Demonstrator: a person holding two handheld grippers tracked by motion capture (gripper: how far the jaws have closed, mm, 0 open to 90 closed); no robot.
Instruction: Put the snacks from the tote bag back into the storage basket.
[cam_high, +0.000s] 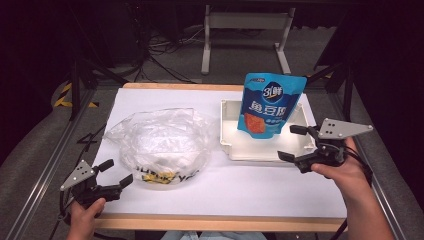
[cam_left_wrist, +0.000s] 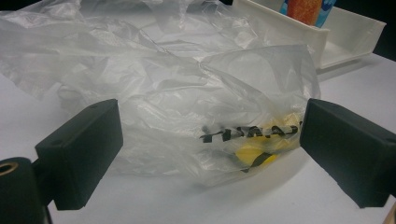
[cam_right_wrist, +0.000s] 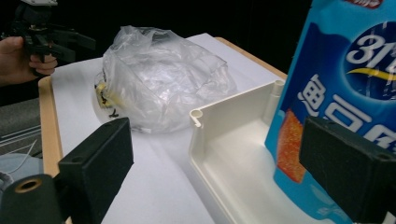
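Waiting at the start, likely bagging: both fingers spread, empty. Left gripper (cam_high: 112, 172) near bag (cam_high: 160, 142) by table's near-left corner; right gripper (cam_high: 295, 145) beside pouch (cam_high: 270, 102) upright in tray (cam_high: 227, 127). Next: pinch pouch.

The high view looks forward and down over the bench (cam_high: 280, 192). Each gripper view sits low, close behind its fingers. Both share the plastic bag (cam_left_wrist: 177, 93) ahead of them.

A crumpled clear plastic bag (cam_left_wrist: 187, 98) with yellow and black print lies just ahead of the parted jaws. Beyond the right jaw sits a white tray (cam_left_wrist: 348, 37).
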